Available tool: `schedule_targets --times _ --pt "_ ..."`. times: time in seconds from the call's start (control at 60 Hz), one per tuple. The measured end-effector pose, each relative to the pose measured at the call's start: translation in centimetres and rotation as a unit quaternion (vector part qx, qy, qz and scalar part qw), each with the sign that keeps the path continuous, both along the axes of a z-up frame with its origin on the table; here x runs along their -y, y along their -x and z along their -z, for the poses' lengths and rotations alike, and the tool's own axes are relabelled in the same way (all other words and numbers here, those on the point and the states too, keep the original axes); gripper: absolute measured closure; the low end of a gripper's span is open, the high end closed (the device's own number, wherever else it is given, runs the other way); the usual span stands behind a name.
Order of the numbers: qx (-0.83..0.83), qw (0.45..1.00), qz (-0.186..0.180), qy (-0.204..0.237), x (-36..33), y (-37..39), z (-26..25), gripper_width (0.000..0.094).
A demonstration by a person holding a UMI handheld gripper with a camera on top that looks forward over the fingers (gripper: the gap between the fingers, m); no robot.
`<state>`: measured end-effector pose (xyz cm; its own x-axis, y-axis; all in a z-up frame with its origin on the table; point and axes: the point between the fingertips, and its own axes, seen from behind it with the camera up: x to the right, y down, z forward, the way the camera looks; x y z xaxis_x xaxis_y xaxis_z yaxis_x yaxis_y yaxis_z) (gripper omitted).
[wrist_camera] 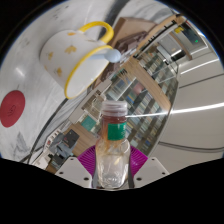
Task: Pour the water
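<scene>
My gripper (112,165) is shut on a clear plastic bottle (113,150) with a green band on its label and an open neck. The purple pads (91,158) press on both of its sides. The whole view is tilted, so the bottle is tipped over, its mouth pointing toward a white mug (68,52) with small gold dots and a yellow handle. The mug stands on a white table (35,90) beyond the bottle's mouth, some way off from it. I cannot see water in the bottle clearly.
A red round spot (11,107) lies on the white table, left of the mug. Behind the bottle are shelves and wooden furniture (150,80) of the room, seen slanted. Cables hang near the table's edge.
</scene>
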<state>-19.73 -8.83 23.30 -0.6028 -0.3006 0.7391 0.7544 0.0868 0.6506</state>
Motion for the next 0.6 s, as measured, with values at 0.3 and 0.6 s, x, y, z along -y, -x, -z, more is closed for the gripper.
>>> schedule_targets --times 0.3,0.6 --pt "-0.011 0.999 -0.038 0.012 1.1 2.3 0.4 0.0521" --pt "-0.617 0.778 -0.023 0.118 2.2 -3.7 -7.4 0.0522"
